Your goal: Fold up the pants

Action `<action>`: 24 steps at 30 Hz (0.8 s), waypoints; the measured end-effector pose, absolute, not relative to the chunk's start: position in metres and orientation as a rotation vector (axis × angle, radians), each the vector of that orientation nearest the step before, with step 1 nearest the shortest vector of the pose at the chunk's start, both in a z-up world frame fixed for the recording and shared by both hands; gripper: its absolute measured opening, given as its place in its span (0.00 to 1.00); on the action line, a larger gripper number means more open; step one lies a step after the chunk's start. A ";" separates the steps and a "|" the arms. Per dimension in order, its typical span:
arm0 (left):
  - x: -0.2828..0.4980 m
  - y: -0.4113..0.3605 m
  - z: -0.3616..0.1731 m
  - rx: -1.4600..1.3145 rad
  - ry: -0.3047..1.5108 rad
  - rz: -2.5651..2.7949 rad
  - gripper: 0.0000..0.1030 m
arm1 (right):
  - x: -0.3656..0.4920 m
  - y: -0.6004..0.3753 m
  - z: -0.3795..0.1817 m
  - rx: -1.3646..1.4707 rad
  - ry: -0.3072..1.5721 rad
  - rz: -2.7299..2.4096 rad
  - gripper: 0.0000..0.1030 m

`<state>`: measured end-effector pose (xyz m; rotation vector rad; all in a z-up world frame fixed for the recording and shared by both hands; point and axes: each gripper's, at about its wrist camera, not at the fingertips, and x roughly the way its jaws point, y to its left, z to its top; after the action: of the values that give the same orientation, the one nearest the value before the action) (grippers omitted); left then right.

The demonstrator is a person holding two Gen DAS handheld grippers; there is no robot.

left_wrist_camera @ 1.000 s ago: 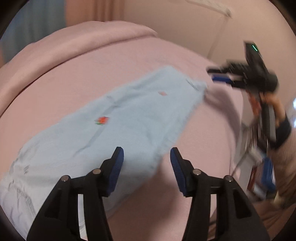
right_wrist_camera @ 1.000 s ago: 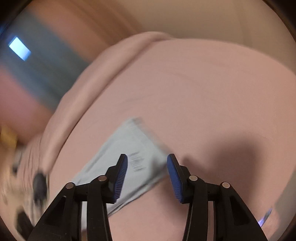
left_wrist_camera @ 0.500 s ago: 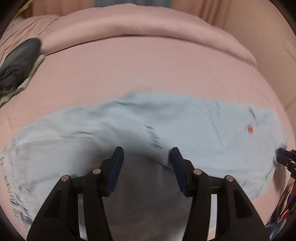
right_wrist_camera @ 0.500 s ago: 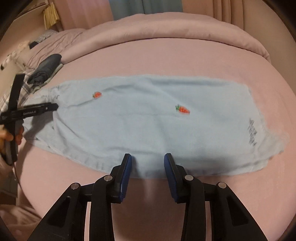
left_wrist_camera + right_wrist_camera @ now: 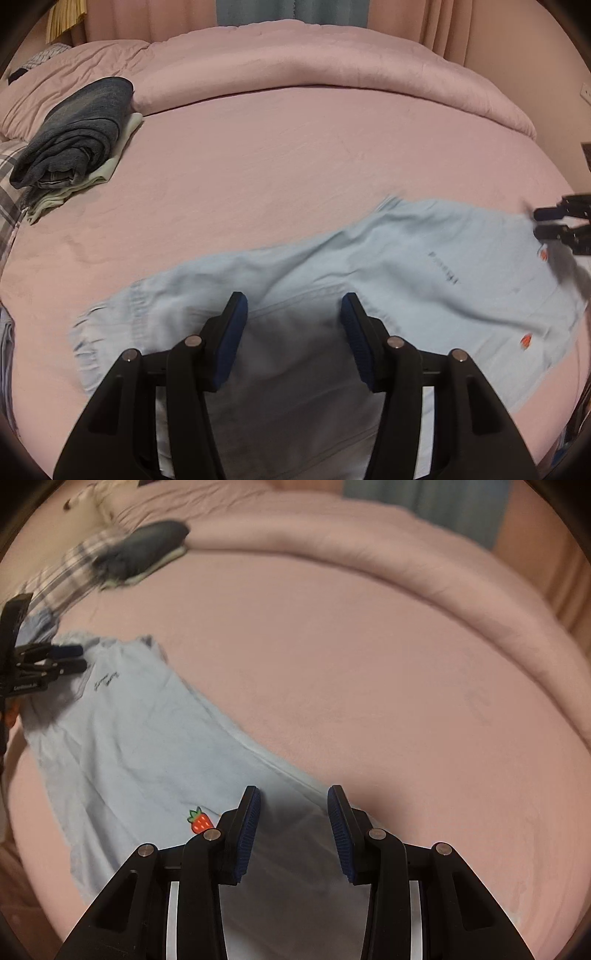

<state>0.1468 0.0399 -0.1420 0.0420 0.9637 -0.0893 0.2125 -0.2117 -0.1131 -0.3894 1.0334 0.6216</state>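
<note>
Light blue pants (image 5: 388, 273) with small red strawberry prints lie spread flat on the pink bed. My left gripper (image 5: 293, 314) is open just above the waistband end, holding nothing. My right gripper (image 5: 293, 812) is open above the other end of the pants (image 5: 129, 738), close to a strawberry print (image 5: 199, 821). Each gripper shows in the other's view: the right one (image 5: 550, 223) at the far right edge of the pants, the left one (image 5: 70, 659) at the far left by the printed text.
A pile of folded dark denim on pale cloth (image 5: 77, 136) sits at the bed's back left, also in the right wrist view (image 5: 144, 550). A rolled pink duvet (image 5: 332, 62) runs along the back. A plaid cloth (image 5: 7, 184) lies at the left edge.
Both grippers have come lower and closer over the ends of the pants. The views have swung so the pants now run diagonally. Both stay open.
</note>
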 end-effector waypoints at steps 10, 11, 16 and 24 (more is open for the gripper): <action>0.147 0.049 -0.145 0.031 0.968 -0.098 0.55 | 0.216 -0.156 -0.113 -0.584 1.035 0.649 0.02; 0.148 0.050 -0.145 0.028 0.969 -0.101 0.55 | 0.216 -0.153 -0.111 -0.596 1.032 0.646 0.02; 0.153 0.050 -0.148 0.032 0.972 -0.089 0.55 | 0.228 -0.132 -0.105 -0.622 0.997 0.556 0.01; 0.127 0.039 -0.129 0.091 0.980 -0.131 0.52 | 0.197 -0.124 -0.080 -0.528 0.928 0.473 0.02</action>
<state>0.1272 0.0385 -0.1291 0.0907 0.9798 -0.1313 0.1971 -0.1237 -0.0797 -0.5283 0.9280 0.4729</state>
